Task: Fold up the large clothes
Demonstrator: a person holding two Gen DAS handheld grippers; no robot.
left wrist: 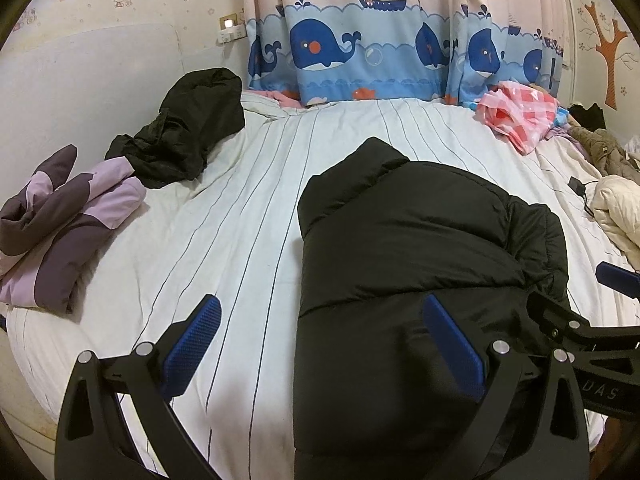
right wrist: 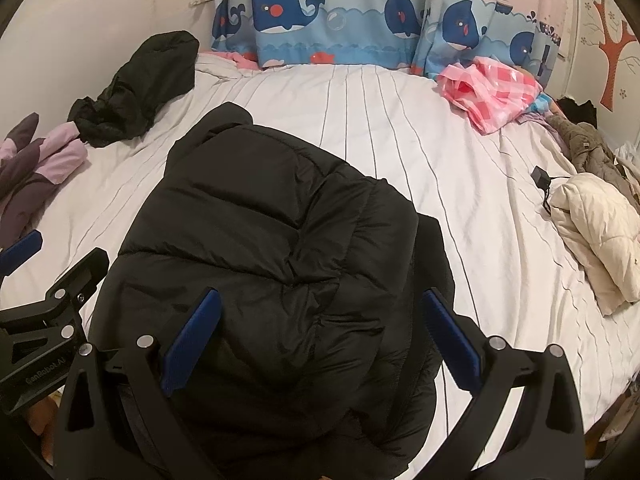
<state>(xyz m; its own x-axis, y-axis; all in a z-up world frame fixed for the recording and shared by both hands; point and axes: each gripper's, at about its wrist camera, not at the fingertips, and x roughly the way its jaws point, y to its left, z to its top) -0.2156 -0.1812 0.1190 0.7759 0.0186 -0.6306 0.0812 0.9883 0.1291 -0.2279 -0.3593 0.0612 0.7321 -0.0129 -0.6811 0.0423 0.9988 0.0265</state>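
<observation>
A black puffer jacket (left wrist: 408, 240) (right wrist: 272, 232) lies folded lengthwise on the white striped bed sheet (left wrist: 224, 220) (right wrist: 460, 184), collar end pointing to the curtain. My left gripper (left wrist: 322, 316) is open at the jacket's near left edge: one blue pad is over the sheet, the other over the black fabric. My right gripper (right wrist: 322, 308) is open too, and its pads straddle the jacket's near end from above. Nothing is pinched in either. In each wrist view, one blue finger (left wrist: 616, 280) (right wrist: 22, 246) of the other gripper shows at the frame's edge.
A crumpled black garment (left wrist: 180, 128) and a purple one (left wrist: 68, 216) lie at the back left. A pink checked cloth (right wrist: 488, 92), an olive coat (right wrist: 588, 148), a cream puffer (right wrist: 596, 236) and a black charger (right wrist: 540, 178) line the right side. A whale-print curtain (left wrist: 360, 52) hangs behind.
</observation>
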